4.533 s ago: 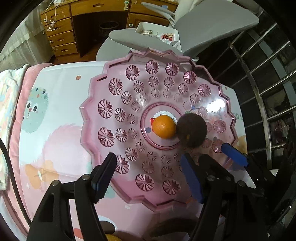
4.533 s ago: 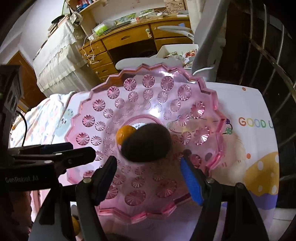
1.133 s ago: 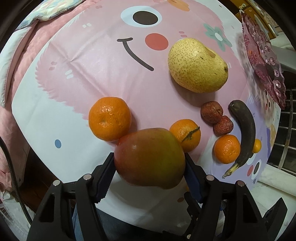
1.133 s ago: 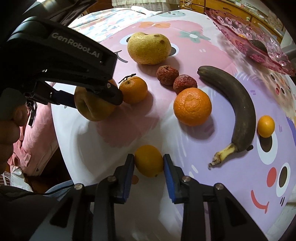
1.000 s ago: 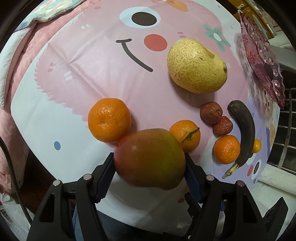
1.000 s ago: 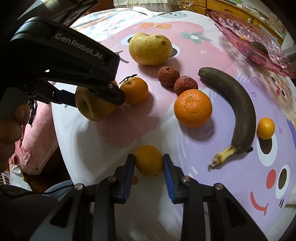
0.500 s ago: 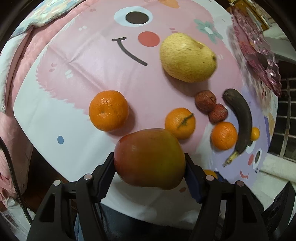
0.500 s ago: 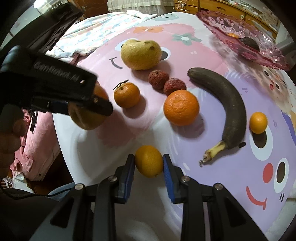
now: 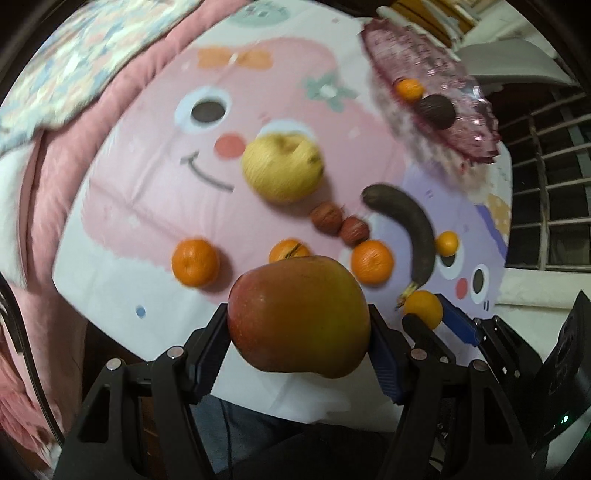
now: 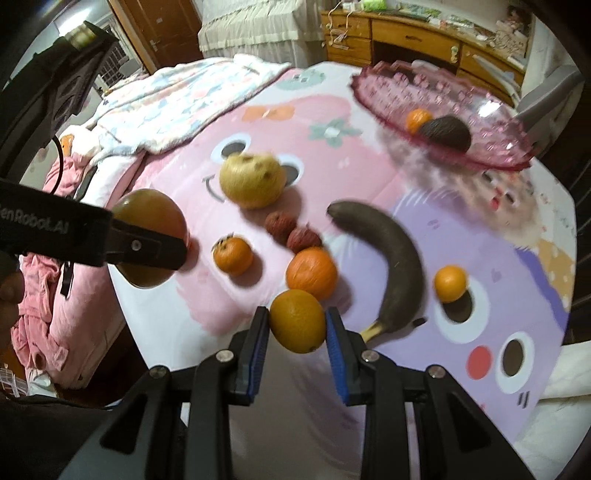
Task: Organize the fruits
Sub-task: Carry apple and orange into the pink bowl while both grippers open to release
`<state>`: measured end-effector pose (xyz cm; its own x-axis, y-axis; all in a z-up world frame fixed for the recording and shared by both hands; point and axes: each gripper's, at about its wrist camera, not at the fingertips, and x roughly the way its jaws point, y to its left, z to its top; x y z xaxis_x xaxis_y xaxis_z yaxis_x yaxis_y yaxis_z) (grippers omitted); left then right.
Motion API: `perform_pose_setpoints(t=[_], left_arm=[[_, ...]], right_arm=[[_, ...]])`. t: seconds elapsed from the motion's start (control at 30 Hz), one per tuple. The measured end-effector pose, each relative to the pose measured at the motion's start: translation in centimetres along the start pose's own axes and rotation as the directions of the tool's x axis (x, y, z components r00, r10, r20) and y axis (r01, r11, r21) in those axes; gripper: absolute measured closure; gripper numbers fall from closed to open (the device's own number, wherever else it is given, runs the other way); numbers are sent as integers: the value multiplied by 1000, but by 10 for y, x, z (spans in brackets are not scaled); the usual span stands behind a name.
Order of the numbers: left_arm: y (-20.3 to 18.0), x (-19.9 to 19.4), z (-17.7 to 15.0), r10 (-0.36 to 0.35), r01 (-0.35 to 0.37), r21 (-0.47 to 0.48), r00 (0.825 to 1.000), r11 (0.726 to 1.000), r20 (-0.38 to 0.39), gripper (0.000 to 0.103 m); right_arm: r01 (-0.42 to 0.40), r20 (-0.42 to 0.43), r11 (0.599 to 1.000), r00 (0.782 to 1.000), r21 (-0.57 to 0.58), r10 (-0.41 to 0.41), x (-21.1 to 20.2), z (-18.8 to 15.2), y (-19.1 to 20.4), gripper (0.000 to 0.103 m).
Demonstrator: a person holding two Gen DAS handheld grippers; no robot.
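Note:
My left gripper [image 9: 299,332] is shut on a large red-green mango [image 9: 298,316], held above the table's near edge; it shows at the left of the right wrist view [image 10: 147,236]. My right gripper [image 10: 297,326] is shut on a small orange [image 10: 297,320], lifted off the mat; it shows in the left wrist view [image 9: 423,309]. The pink glass plate [image 10: 491,110] at the far right holds a small orange [image 10: 417,120] and a dark avocado [image 10: 445,133]. On the mat lie a yellow pear [image 10: 253,181], two lychees [image 10: 291,230], a blackened banana [image 10: 391,266] and several oranges [image 10: 312,273].
A cartoon-printed mat [image 10: 498,266] covers the table. A pink blanket and a patterned quilt [image 10: 177,107] lie at the left. A wooden desk with drawers [image 10: 406,33] and a grey chair stand behind the plate. A metal railing [image 9: 546,206] runs along the right.
Both grippers have lifted their fruit and drawn back from the mat. The view now swings toward the pink plate, with motion blur.

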<state>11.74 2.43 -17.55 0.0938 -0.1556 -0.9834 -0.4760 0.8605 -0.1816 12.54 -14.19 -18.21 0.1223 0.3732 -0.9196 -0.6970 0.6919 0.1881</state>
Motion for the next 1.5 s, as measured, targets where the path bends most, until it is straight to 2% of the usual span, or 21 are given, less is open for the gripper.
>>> perform_pose_setpoints(t=[0.3,0.5,0.7,1.0,1.23,1.33,1.5], left_arm=[[-27,-50,45,6,-15,93,995,996,96,35],[-45,-72,89,-10,-12,147,989,989,148,35],[-62,-77,142,-35,-1,191,982,982,184,35],[-81,-66,217,-71,16,244,973,970,218,35],[-101,-35,256,-120,19,325,949,946,292,35],[-111,-18,263,-114,4,352,949,936,293,35],[-120,13,275,-151,45,385,956,922,251,35]], right_arm=[[60,83,998,995,34,-62,-31,34,-27,72],[104,121,991,986,85,-114,-46,61,-51,72],[119,154,979,977,167,-145,-54,89,-80,72],[152,183,945,960,290,-210,-45,125,-125,72],[179,178,912,949,370,-259,-19,143,-159,72],[191,170,897,946,399,-277,-3,146,-174,72],[189,144,875,949,446,-279,23,148,-195,72]])
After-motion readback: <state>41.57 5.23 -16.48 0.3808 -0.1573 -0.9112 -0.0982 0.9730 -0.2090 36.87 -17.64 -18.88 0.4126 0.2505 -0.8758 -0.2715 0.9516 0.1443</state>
